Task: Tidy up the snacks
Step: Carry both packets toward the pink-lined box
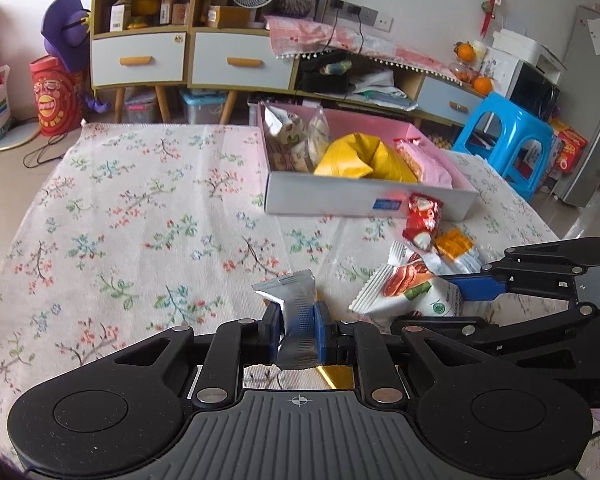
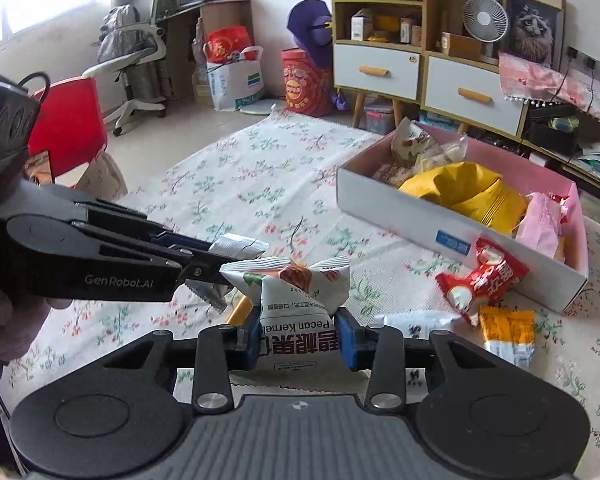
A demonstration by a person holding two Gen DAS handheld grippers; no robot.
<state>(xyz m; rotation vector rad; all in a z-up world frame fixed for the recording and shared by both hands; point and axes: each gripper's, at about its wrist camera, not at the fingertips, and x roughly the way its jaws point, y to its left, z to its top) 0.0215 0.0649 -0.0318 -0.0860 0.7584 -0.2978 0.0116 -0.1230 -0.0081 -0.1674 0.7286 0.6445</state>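
In the left wrist view my left gripper [image 1: 300,326] is shut on a silver foil snack packet [image 1: 296,300], held just above the flowered tablecloth [image 1: 140,216]. My right gripper [image 2: 298,336] is shut on a white pecan kernel packet [image 2: 300,292], its blue pads squeezing the packet's sides. The two grippers sit close together: the right gripper [image 1: 448,304] appears beside the left with the pecan packet [image 1: 408,288], and the left gripper [image 2: 208,264] with the silver packet [image 2: 236,246] appears left of the right. A white box [image 2: 420,216] with a pink inside holds several snacks.
In front of the box lie a red packet [image 2: 484,280], an orange packet [image 2: 508,332] and a white packet [image 2: 420,322]. A yellow bag [image 2: 468,192] fills the box's middle. A blue stool [image 1: 508,140] stands right of the table, a red chair [image 2: 68,128] left, and cabinets [image 1: 140,56] behind.
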